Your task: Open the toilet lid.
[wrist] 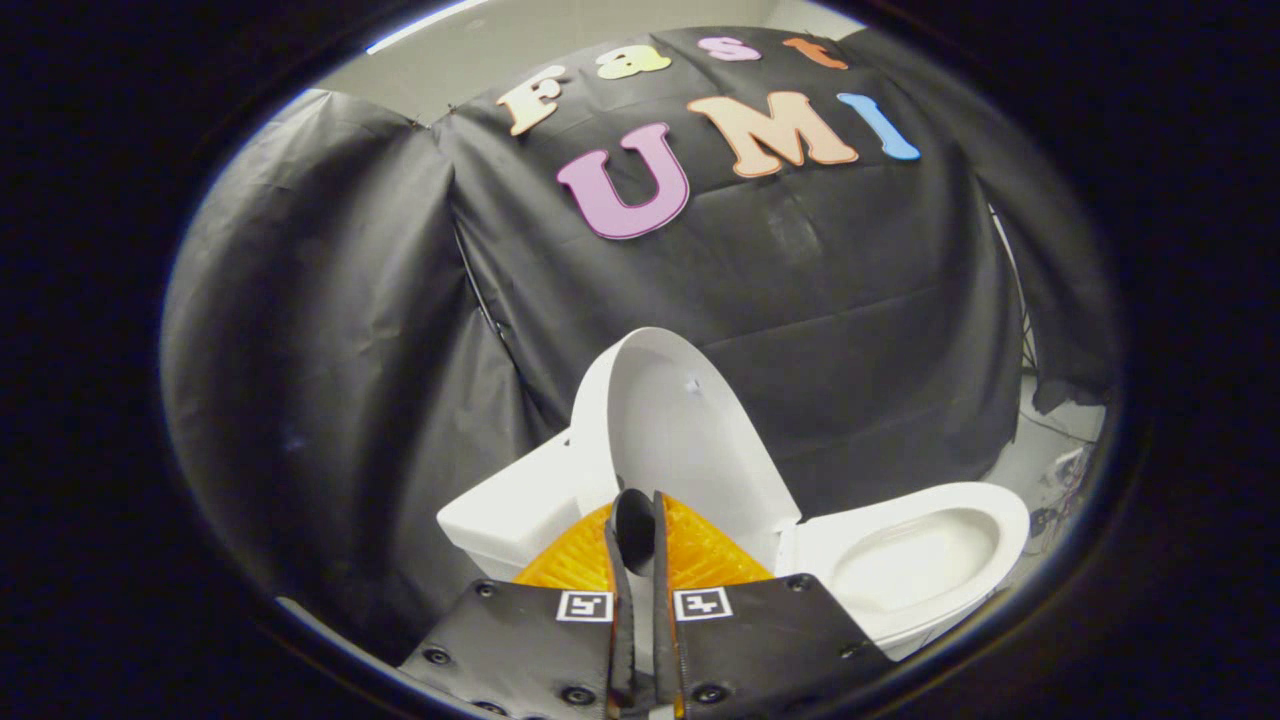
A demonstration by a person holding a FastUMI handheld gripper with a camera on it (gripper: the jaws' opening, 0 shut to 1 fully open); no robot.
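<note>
Booth wall (850,330) of black cloth is hanging behind everything and is draping down to the floor on both sides. A strip of pale floor (1040,450) is showing at the right, past the cloth's edge.

Toilet (900,560) is sitting in front of the cloth, white, with its bowl lying open to the right of the claw and its tank (510,500) standing to the left, beyond the fingers. Toilet lid (670,430) is standing raised, near upright, tilting slightly, its inner face turned toward the bowl; its lower end is meeting the toilet just ahead of the fingers.

Claw (634,525) is pointing at the base of the lid. Its fingers (690,555) are sitting close together, with only a narrow gap between them and nothing visibly pressed between them. Whether the tips are touching the lid cannot be told.
</note>
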